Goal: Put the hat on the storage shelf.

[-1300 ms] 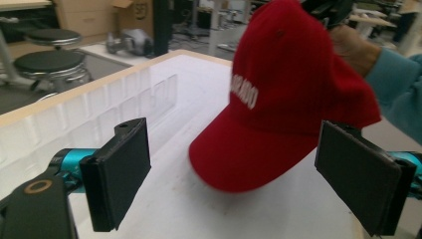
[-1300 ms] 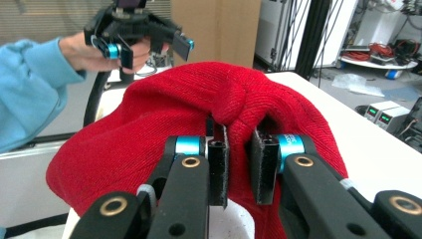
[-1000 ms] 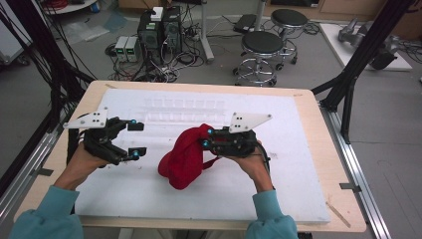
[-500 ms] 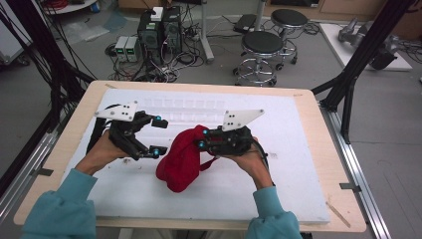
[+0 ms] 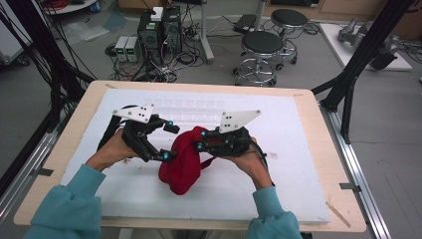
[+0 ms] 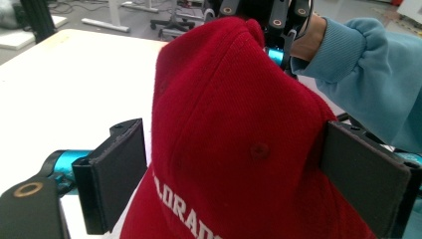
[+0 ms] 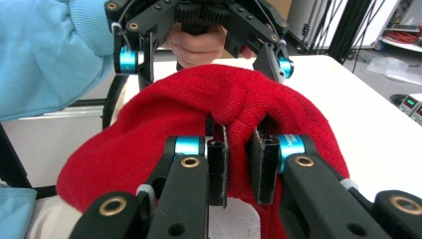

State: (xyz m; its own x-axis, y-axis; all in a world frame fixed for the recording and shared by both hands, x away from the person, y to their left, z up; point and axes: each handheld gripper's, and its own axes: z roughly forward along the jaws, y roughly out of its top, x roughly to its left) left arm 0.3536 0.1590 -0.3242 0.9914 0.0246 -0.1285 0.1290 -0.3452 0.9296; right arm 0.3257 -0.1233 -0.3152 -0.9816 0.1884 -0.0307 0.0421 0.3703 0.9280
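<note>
Item: red corduroy baseball cap (image 5: 184, 162), white lettering, above the white foam-topped counter (image 5: 298, 164).
Right gripper (image 7: 239, 162): jaws pinched tight on a cap fold.
Left gripper (image 6: 249, 174): jaws wide, straddling the crown, not pressing.
Handling: close left squarely on fabric before right lets go.

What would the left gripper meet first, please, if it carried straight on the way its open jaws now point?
Most likely the red fabric cap with white lettering: it already sits between the left gripper's open jaws, directly ahead. Behind it is the right gripper, shut on a fold of the cap; how far behind is unclear.

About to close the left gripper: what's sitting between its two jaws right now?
The red cap, in the left gripper view: its crown sits between the open jaws, pads apparently not yet pressing.
</note>
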